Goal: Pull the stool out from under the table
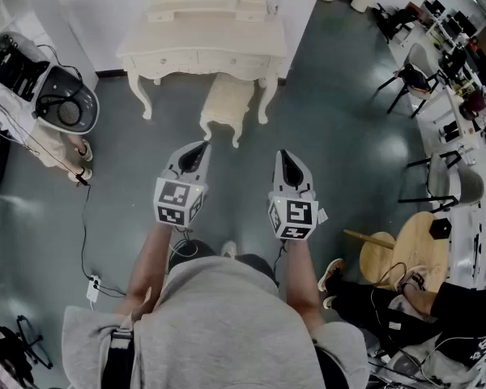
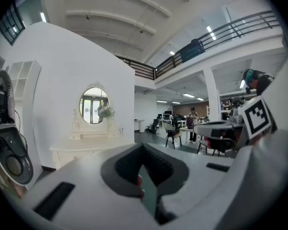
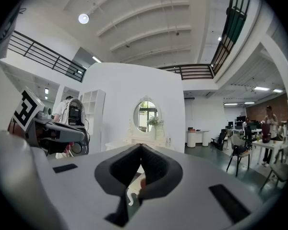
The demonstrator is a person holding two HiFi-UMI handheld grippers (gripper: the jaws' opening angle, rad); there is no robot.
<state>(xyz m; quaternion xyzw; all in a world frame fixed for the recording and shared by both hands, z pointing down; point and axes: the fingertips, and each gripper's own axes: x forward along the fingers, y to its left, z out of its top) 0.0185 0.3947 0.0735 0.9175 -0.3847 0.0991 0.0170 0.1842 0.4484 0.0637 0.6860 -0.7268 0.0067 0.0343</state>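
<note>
A cream stool [image 1: 225, 104] with curved legs stands on the floor, its far half tucked under the cream dressing table [image 1: 202, 51] by the white wall. My left gripper [image 1: 201, 146] hangs in the air just short of the stool's near edge, shut and empty. My right gripper [image 1: 283, 154] is level with it, a little to the right of the stool, also shut with nothing in it. In the left gripper view the table [image 2: 86, 150] and its oval mirror [image 2: 94, 105] lie ahead beyond the closed jaws. In the right gripper view the mirror [image 3: 147, 116] stands straight ahead.
A black and grey machine [image 1: 57, 96] stands at the left, with a cable [image 1: 85, 233] trailing to a power strip [image 1: 92, 288]. At the right are a round wooden stool [image 1: 405, 250], black chairs [image 1: 405, 83], desks and a seated person's legs [image 1: 389, 298].
</note>
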